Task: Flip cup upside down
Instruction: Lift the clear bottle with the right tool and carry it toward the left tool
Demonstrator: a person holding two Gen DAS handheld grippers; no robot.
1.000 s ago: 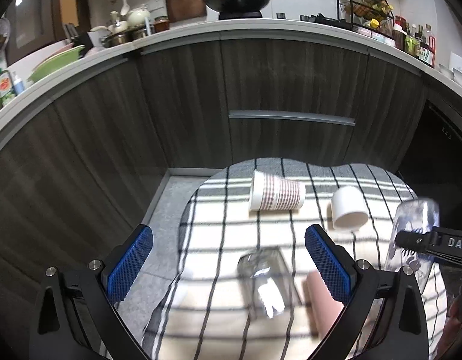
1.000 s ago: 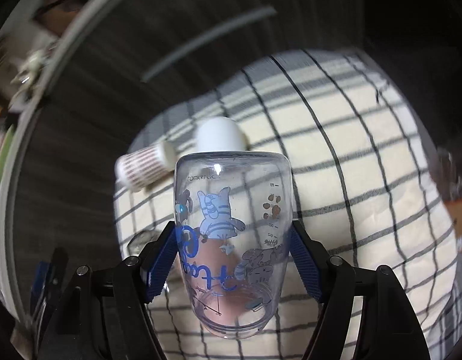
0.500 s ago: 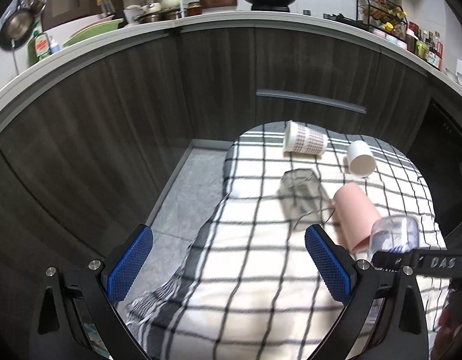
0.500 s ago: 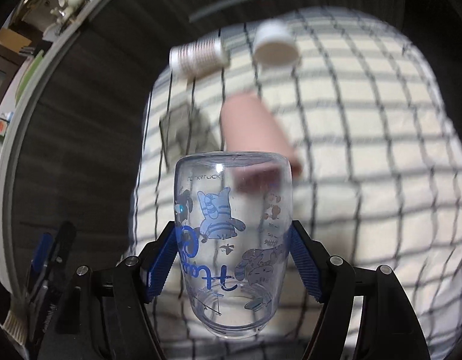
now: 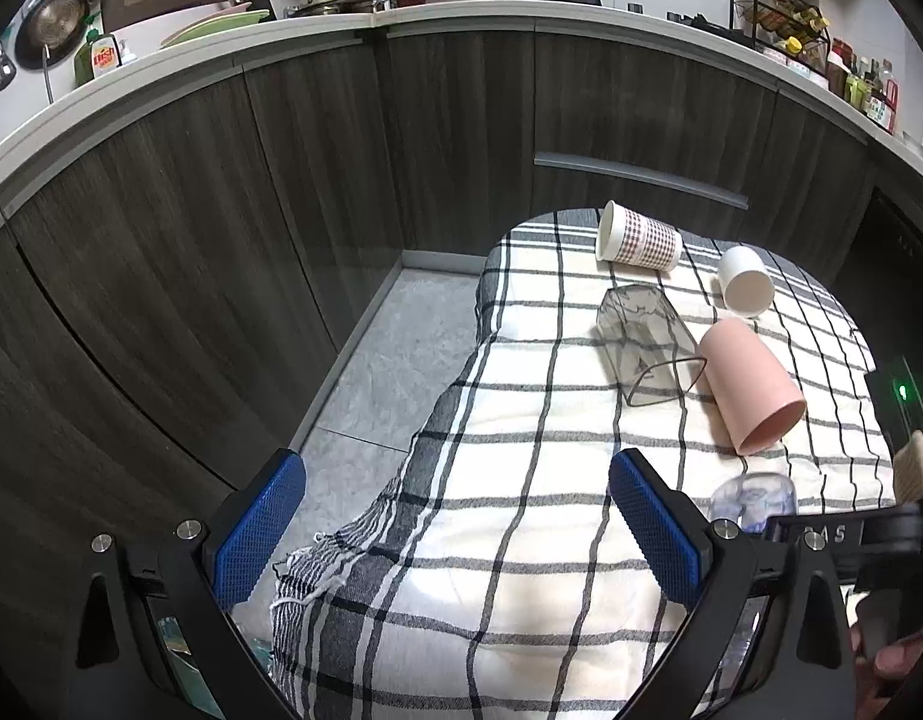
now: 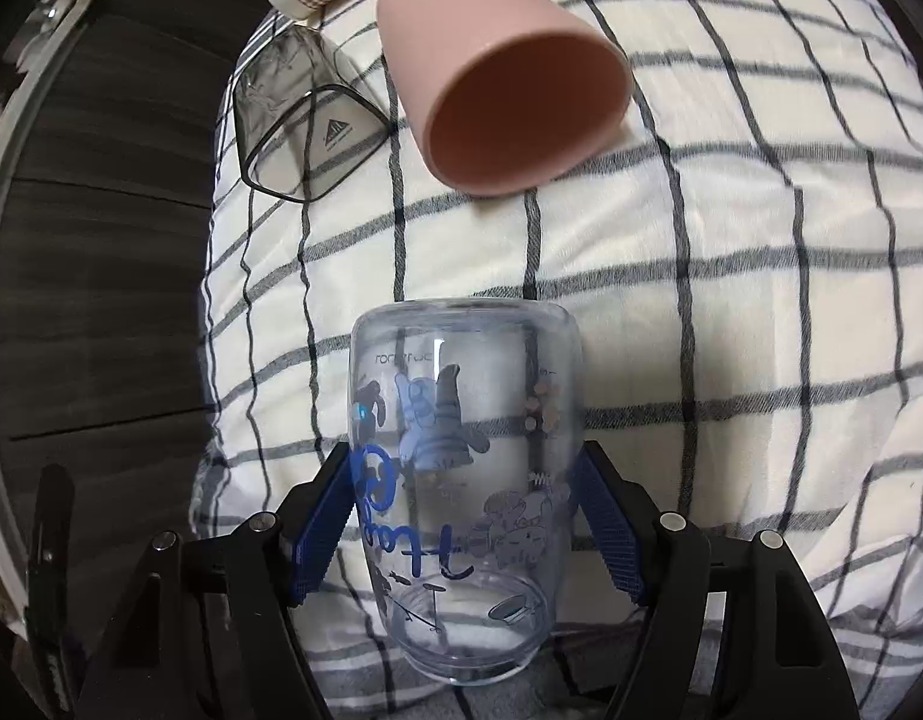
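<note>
My right gripper (image 6: 464, 516) is shut on a clear cup with blue cartoon prints (image 6: 461, 450), its rounded bottom pointing away from me, low over the checked cloth (image 6: 731, 312). The cup also shows at the lower right of the left wrist view (image 5: 752, 495). My left gripper (image 5: 455, 528) is open and empty above the cloth's near left edge. A pink cup (image 6: 497, 84) lies on its side just beyond the held cup, mouth toward me.
A clear square-mouthed cup (image 5: 644, 348), a checked paper cup (image 5: 638, 238) and a white cup (image 5: 744, 288) lie on their sides on the cloth. Dark cabinets (image 5: 281, 210) stand behind and left. Grey floor (image 5: 395, 348) lies left of the table.
Both grippers have pulled back toward the near end of the table. The right one has lowered the clear cup toward the cloth. The lying cups now look farther in the left view.
</note>
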